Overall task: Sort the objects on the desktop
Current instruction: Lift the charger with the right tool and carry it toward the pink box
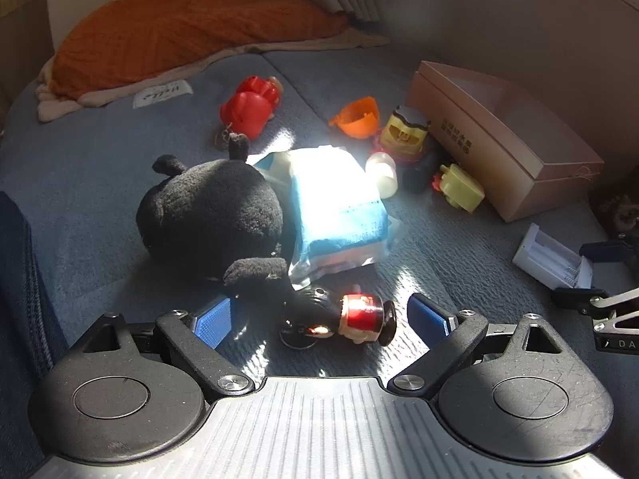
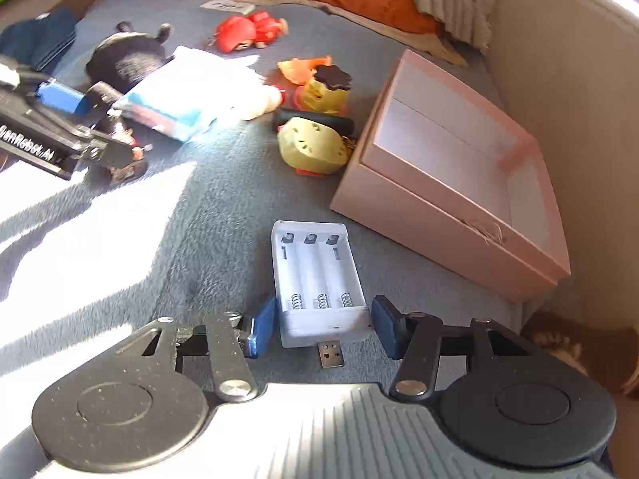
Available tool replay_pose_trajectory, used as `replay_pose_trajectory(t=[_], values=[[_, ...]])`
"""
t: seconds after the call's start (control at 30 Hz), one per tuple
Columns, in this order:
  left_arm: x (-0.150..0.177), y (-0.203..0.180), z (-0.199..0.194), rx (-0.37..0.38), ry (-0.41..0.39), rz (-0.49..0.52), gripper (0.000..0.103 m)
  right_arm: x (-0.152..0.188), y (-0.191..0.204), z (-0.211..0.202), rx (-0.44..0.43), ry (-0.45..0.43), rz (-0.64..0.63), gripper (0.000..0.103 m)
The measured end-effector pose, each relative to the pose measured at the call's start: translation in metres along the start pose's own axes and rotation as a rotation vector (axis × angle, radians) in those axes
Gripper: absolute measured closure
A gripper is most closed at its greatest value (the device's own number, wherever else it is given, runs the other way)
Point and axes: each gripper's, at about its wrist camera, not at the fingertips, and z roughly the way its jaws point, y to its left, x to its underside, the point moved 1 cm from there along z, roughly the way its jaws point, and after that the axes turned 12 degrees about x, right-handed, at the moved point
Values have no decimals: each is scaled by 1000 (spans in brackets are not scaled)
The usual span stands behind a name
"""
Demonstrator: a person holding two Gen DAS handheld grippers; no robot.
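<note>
My left gripper (image 1: pixel 319 317) is open, its blue pads either side of a small red-and-black figurine (image 1: pixel 351 319) lying on the grey-blue blanket, not touching it. My right gripper (image 2: pixel 325 327) is open around the near end of a white USB battery charger (image 2: pixel 315 279); its pads stand close beside the case, with a small gap. The charger also shows in the left wrist view (image 1: pixel 553 257). An open pink box (image 2: pixel 459 175) stands to the right, also seen in the left wrist view (image 1: pixel 503 135).
A black plush toy (image 1: pixel 211 215) and a blue-white packet (image 1: pixel 339 207) lie beyond the figurine. Red toys (image 1: pixel 249 105), an orange piece (image 1: pixel 357 117) and yellow toys (image 2: pixel 313 145) lie near the box. An orange pillow (image 1: pixel 187 28) lies at the back.
</note>
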Motion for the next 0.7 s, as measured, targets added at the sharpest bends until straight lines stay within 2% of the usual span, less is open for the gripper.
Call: replay_pose_trajectory(t=[0.07,0.13,0.2,0.27,0.3,0.33,0.37,0.53,0.63,0.7], values=[[1,-1,0,2,7,4,7,9,15,-11,29,-64,-177,51],[3,-3,-2,11,7,15,6,17,21,-13,75,-74,-277,51],[5,-6,-2,20,17,31,6,22,18,-8,160,-51,-313,47],[7,-9,-2,22,30,45,5,27,10,2,335,-44,-319,42],[9,-12,-1,23,39,54,4,27,4,5,393,-39,-293,40],[11,-14,0,24,45,60,4,25,-5,6,401,-26,-241,33],[12,-16,0,26,49,66,4,20,-18,6,357,-6,-152,27],[14,-18,1,29,58,66,3,-13,-82,-2,28,30,393,14],[15,-17,3,21,63,60,3,-36,-100,21,-132,58,619,11],[15,-16,2,20,61,53,3,-51,-100,38,-184,70,693,11]])
